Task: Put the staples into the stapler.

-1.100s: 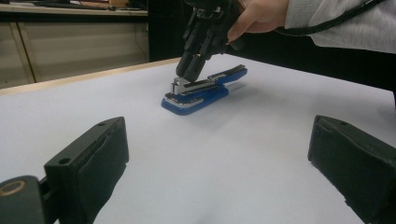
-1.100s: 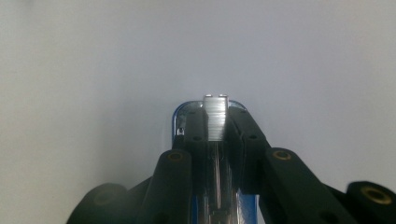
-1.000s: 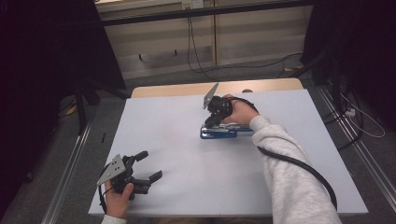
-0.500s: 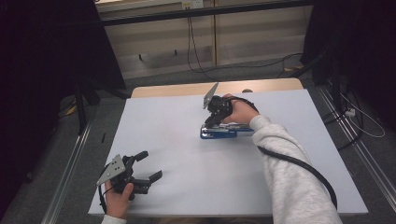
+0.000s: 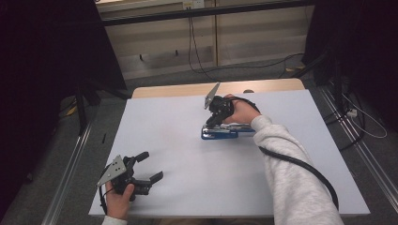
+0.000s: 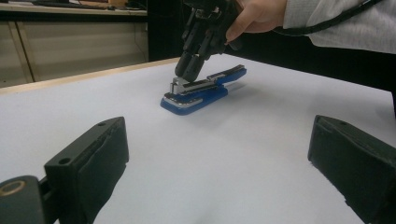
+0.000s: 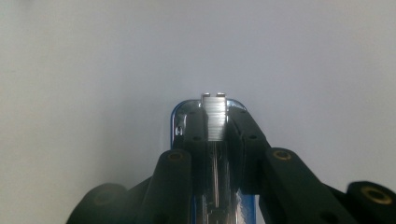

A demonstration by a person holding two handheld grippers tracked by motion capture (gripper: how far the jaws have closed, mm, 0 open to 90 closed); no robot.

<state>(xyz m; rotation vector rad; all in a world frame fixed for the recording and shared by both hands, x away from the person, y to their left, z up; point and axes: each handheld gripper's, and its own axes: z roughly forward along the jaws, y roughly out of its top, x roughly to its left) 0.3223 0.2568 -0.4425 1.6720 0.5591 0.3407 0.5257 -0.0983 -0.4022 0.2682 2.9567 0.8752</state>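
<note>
White tabletop (image 5: 187,187): right hand-held gripper (image 5: 212,123) pinches the blue stapler (image 5: 225,132)'s metal staple strip from above.

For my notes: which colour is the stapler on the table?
Blue, with silver metal parts. The stapler shows best in the left gripper view.

Black tongs (image 5: 149,165), grey plates, light grey sleeve (image 5: 291,178).

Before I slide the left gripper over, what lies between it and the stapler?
Nothing: in the left gripper view, bare white table runs from the left gripper to the stapler.
</note>
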